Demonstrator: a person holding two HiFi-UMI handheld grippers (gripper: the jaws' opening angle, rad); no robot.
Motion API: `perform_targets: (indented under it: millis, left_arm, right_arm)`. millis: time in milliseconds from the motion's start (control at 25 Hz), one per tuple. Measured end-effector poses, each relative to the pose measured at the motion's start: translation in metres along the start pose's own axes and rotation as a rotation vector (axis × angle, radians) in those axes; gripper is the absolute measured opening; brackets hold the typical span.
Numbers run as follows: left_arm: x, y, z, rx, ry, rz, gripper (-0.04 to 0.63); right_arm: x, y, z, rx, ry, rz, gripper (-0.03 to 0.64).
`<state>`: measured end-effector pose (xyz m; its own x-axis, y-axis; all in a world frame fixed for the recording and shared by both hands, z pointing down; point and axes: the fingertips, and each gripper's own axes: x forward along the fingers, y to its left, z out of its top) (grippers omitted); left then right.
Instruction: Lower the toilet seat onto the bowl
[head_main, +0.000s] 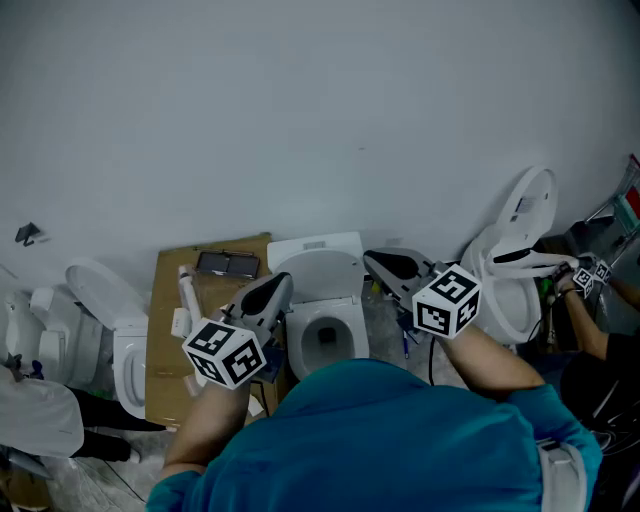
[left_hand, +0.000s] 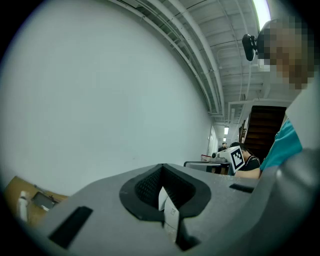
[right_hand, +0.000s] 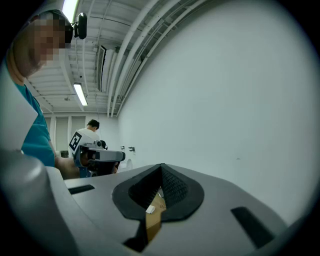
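The white toilet (head_main: 325, 318) stands straight ahead against the wall, its tank (head_main: 315, 244) behind it. A white panel (head_main: 322, 272) leans up against the tank, and I cannot tell whether it is the seat or the lid. Below it the bowl opening (head_main: 328, 338) shows dark. My left gripper (head_main: 280, 283) hovers at the toilet's left side, jaws together and empty. To the toilet's right my right gripper (head_main: 372, 258) hangs near the tank, also shut and holding nothing. In both gripper views, the left gripper (left_hand: 161, 170) and the right gripper (right_hand: 161, 170) point at the bare wall.
A cardboard sheet (head_main: 190, 330) with small items lies left of the toilet, and beyond it stands another toilet (head_main: 115, 335). A third toilet (head_main: 520, 250) with a raised lid stands at the right, where another person's gripper (head_main: 545, 262) works. Cables lie on the floor at the right.
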<state>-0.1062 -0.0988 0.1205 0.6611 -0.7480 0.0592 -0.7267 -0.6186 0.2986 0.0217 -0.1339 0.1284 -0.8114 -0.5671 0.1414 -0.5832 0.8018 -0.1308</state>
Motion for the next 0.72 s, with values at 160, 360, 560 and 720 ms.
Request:
perform_targets:
  millis: [160,360,560,720]
  left_arm:
    - [0.0003,-0.0023,-0.0006,-0.001,0.004,-0.005,0.003]
    - [-0.0006,0.0004,-0.0030,-0.001,0.009,-0.007,0.003]
    - [0.0007,-0.0012,-0.0037,-0.001,0.012,-0.010,0.003]
    - [0.0021,-0.0037,-0.0032,0.003,0.014,-0.013,0.003]
  right_arm:
    - [0.0001,0.0006,0.0005,-0.003,0.003,0.001,-0.003]
    - [0.0024,0.0010,-0.0008,-0.010,0.002,-0.006,-0.003]
    - [0.0022,0.0023,-0.0016,-0.017,0.006,-0.003,-0.003]
    - [0.0008,0.0020,-0.0015,-0.023,0.009,0.000,-0.003]
